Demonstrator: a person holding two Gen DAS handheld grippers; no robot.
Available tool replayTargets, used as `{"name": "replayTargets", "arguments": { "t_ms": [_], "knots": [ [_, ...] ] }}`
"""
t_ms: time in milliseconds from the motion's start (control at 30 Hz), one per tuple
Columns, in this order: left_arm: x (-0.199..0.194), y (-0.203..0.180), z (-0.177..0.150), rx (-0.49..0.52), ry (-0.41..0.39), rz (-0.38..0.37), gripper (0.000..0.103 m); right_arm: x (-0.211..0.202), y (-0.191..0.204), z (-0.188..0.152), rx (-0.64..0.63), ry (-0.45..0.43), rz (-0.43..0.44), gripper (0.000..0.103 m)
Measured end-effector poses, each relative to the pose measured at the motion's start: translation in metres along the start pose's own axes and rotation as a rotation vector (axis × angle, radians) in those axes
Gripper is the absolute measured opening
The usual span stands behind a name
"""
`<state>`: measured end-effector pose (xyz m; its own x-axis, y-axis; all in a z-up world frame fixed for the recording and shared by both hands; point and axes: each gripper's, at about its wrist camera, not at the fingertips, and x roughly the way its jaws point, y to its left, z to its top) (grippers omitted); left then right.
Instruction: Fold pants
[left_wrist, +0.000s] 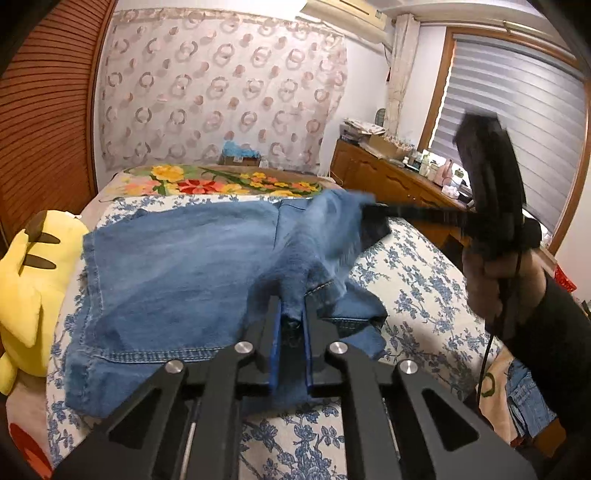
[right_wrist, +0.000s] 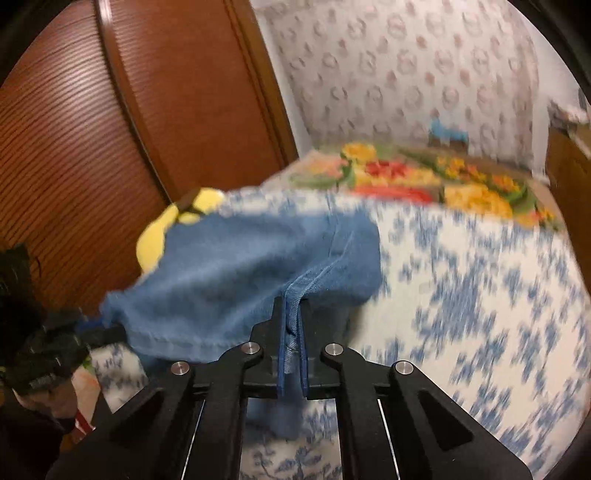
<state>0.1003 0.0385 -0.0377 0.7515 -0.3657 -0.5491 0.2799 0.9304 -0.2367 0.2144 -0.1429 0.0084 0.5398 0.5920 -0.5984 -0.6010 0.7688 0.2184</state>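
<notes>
The pants (left_wrist: 177, 258) lie on the bed (left_wrist: 413, 266), their near edge raised; left gripper (left_wrist: 291, 314) jaws clamped on a denim fold; right gripper (right_wrist: 291, 317) jaws clamped on a seamed edge; plush (left_wrist: 33, 280) beside them.

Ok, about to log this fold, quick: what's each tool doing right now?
Left tool: shut on the denim pants.
Right tool: shut on a seam of the same pants, that end lifted off the bed.
</notes>
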Motion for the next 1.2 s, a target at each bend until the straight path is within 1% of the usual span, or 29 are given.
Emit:
{"name": "replayTargets", "arguments": {
  "t_ms": [33, 67, 133, 200, 233, 333, 433, 567, 633, 733, 800, 900, 967, 1033, 1067, 1100, 1167, 1200],
  "knots": [
    [-0.005, -0.001, 0.0, -0.002, 0.001, 0.002, 0.006, -0.004, 0.006, 0.013, -0.019, -0.022, 0.004, 0.003],
    [-0.015, -0.003, 0.0, -0.005, -0.015, -0.019, 0.006, -0.006, 0.011, 0.023, -0.036, -0.037, 0.004, 0.003],
    [-0.03, -0.007, 0.001, -0.007, -0.043, -0.031, 0.006, -0.009, 0.027, 0.05, -0.081, -0.066, -0.002, 0.003],
    [-0.041, -0.007, 0.002, -0.015, -0.066, -0.049, 0.005, -0.01, 0.042, 0.068, -0.122, -0.084, 0.016, 0.002],
    [-0.048, -0.006, 0.003, -0.028, -0.081, -0.056, 0.005, -0.01, 0.056, 0.079, -0.155, -0.097, 0.031, 0.002],
    [-0.064, -0.002, 0.006, -0.048, -0.106, -0.072, 0.005, -0.006, 0.087, 0.095, -0.23, -0.115, 0.048, 0.002],
    [-0.072, 0.005, 0.005, -0.057, -0.115, -0.048, 0.005, 0.011, 0.118, 0.108, -0.273, -0.102, 0.075, 0.002],
    [-0.073, 0.025, -0.008, -0.09, -0.092, -0.007, 0.006, 0.049, 0.145, 0.107, -0.312, -0.043, 0.09, 0.002],
    [-0.066, 0.037, -0.017, -0.115, -0.059, 0.008, 0.008, 0.072, 0.154, 0.103, -0.321, -0.006, 0.091, 0.002],
    [-0.059, 0.048, -0.027, -0.119, -0.02, 0.038, 0.016, 0.103, 0.159, 0.094, -0.303, 0.053, 0.085, 0.002],
    [-0.055, 0.053, -0.032, -0.108, -0.007, 0.069, 0.025, 0.119, 0.161, 0.086, -0.298, 0.089, 0.073, 0.002],
    [-0.053, 0.057, -0.039, -0.101, 0.005, 0.089, 0.033, 0.143, 0.165, 0.077, -0.291, 0.139, 0.05, 0.004],
    [-0.052, 0.059, -0.042, -0.097, 0.012, 0.101, 0.036, 0.151, 0.165, 0.074, -0.27, 0.158, 0.043, 0.004],
    [-0.049, 0.059, -0.041, -0.088, 0.021, 0.101, 0.038, 0.155, 0.164, 0.074, -0.249, 0.167, 0.057, 0.009],
    [-0.048, 0.059, -0.041, -0.087, 0.024, 0.106, 0.038, 0.154, 0.164, 0.075, -0.249, 0.164, 0.049, 0.017],
    [-0.046, 0.059, -0.042, -0.086, 0.029, 0.116, 0.038, 0.151, 0.164, 0.075, -0.25, 0.153, 0.041, 0.029],
    [-0.04, 0.062, -0.042, -0.087, 0.029, 0.128, 0.038, 0.141, 0.16, 0.079, -0.244, 0.124, 0.041, 0.042],
    [-0.038, 0.064, -0.042, -0.087, 0.032, 0.132, 0.038, 0.135, 0.157, 0.08, -0.239, 0.109, 0.037, 0.043]
  ]
}}
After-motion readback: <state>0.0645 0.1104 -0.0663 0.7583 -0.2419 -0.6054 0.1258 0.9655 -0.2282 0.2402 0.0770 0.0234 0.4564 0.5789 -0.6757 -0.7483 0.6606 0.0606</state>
